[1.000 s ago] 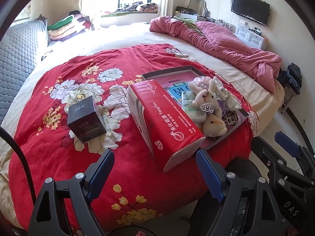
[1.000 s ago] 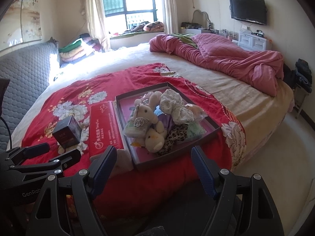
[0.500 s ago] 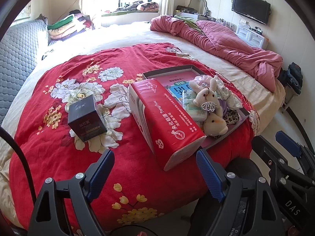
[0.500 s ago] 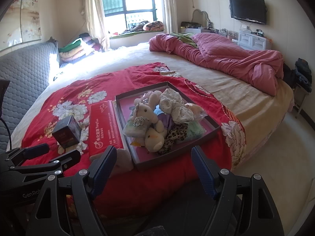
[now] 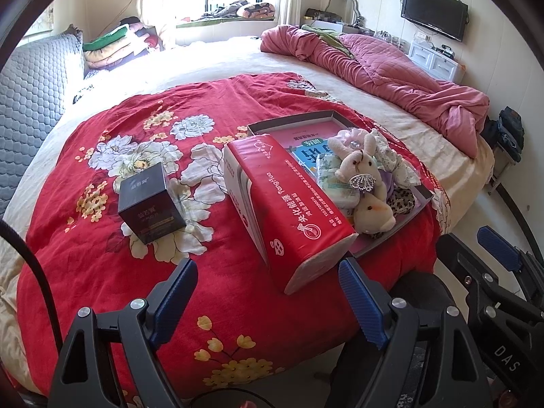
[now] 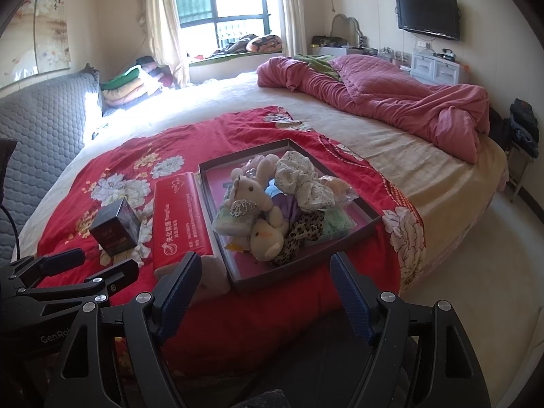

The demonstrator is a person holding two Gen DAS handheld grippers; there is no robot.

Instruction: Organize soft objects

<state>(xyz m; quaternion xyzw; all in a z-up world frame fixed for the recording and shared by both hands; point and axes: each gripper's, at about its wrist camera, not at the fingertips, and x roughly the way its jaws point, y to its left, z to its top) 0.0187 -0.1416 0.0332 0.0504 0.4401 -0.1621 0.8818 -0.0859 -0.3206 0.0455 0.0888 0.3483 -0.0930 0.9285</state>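
A shallow dark tray (image 6: pixel 258 280) (image 5: pixel 292 119) lies on the red floral blanket (image 5: pixel 119 255) near the bed's front edge. In it are a beige plush rabbit (image 6: pixel 253 192) (image 5: pixel 360 170), a second small plush (image 6: pixel 267 238), a leopard-print cloth (image 6: pixel 302 229), a white patterned cloth (image 6: pixel 302 178) and other soft items. A red tissue pack (image 5: pixel 292 200) (image 6: pixel 176 217) lies just left of the tray. My left gripper (image 5: pixel 268 302) is open and empty, short of the tissue pack. My right gripper (image 6: pixel 265 292) is open and empty, short of the tray.
A small black box (image 5: pixel 148 197) (image 6: pixel 117 227) stands left of the tissue pack. A pink quilt (image 6: pixel 391 105) is bunched at the bed's far right. Folded bedding (image 6: pixel 129 85) is stacked by the window. The grey padded headboard (image 6: pixel 44 125) is at left. Bare floor (image 6: pixel 476 272) lies at right.
Both grippers stay open. The views have barely shifted; nothing on the bed has moved.
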